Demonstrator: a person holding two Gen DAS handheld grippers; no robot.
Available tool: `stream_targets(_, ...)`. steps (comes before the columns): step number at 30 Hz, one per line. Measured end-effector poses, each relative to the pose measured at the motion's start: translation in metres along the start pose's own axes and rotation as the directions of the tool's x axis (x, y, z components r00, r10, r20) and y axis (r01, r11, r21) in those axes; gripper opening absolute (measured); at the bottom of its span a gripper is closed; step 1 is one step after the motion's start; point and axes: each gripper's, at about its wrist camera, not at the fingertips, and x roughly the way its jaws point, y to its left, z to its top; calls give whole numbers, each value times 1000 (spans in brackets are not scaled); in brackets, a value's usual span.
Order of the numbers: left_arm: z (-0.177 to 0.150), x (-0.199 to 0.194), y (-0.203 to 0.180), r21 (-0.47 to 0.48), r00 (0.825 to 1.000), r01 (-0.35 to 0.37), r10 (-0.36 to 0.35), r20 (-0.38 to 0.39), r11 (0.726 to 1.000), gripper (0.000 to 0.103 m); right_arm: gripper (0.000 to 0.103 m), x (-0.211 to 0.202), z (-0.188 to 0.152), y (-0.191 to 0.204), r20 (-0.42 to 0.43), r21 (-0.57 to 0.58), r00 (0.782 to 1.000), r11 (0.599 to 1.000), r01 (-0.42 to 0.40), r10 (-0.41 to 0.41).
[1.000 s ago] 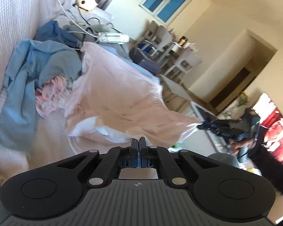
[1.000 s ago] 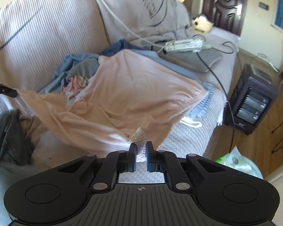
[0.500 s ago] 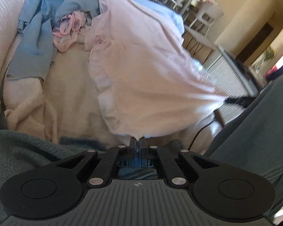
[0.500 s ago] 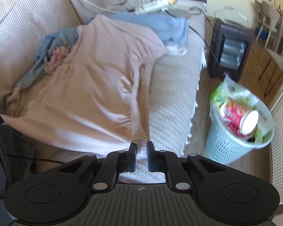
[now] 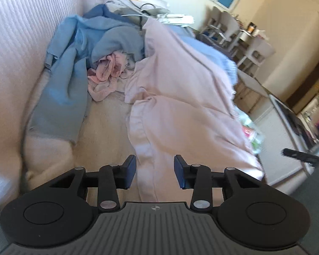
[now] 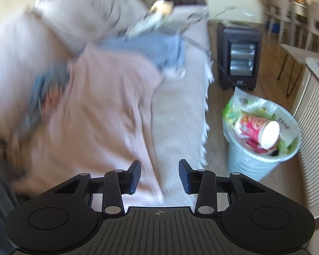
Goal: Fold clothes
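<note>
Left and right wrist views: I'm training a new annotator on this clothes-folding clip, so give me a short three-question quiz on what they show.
1. True or false: the left gripper is clamped shut on the pink garment.
2. Which piece lies between the sofa backrest and the pink garment? A) a blue garment B) a black jacket C) a striped towel
3. What stands on the floor beside the sofa, near the right gripper?

Key:
1. False; its jaws are opening, with the garment's edge lying between them, not pinched.
2. A.
3. A white wastebasket full of rubbish, with a dark heater behind it.
</note>
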Motion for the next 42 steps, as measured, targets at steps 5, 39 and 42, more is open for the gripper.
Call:
stream_targets(5,-3,52,-4,-35,993,-82,79,-92,996,35,40,40,14,19,7,-29,999,999,42,-42)
stream_targets(39,-29,17,-22,79,970,-66,82,-229,995,4,12,127,24,13,-111,3,992,998,55,-54)
stream_targets(42,0,4,-17,46,986,-78,84,-141,996,13,18,118,33,10,-106,3,994,999,39,-38)
